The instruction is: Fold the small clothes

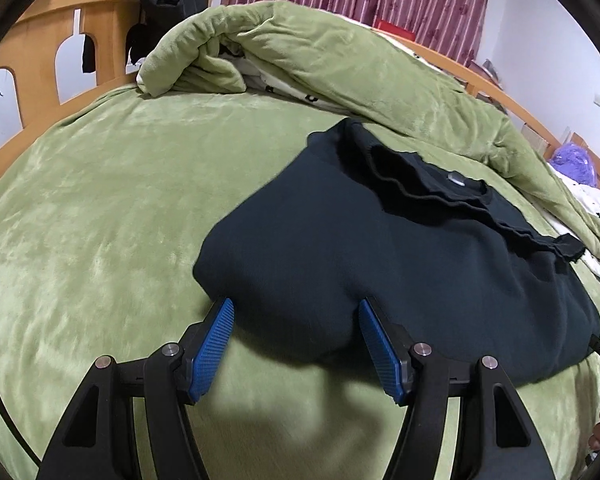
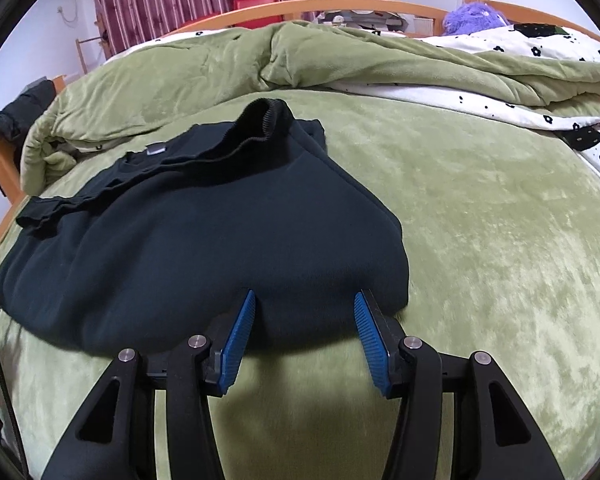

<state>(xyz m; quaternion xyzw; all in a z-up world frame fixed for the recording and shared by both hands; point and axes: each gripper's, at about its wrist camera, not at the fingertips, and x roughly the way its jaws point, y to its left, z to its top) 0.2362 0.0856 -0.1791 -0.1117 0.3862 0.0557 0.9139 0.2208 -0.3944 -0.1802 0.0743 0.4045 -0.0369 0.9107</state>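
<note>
A dark navy garment (image 1: 380, 248) lies folded on the green bed cover (image 1: 100, 208), with a ribbed black hem and a small grey label on top. My left gripper (image 1: 294, 310) is open, its blue pads (image 1: 214, 348) on either side of the garment's near edge, towards its left end. In the right wrist view the same garment (image 2: 204, 240) lies on the cover (image 2: 500, 240). My right gripper (image 2: 304, 300) is open, its blue pads (image 2: 236, 344) straddling the near edge at the garment's right end. Neither pinches the fabric.
A bunched green duvet (image 1: 300, 52) with a white flowered lining lies along the far side of the bed. A wooden bed frame (image 1: 40, 64) with dark clothes draped on it stands at the left. A purple plush toy (image 2: 474, 14) sits far right.
</note>
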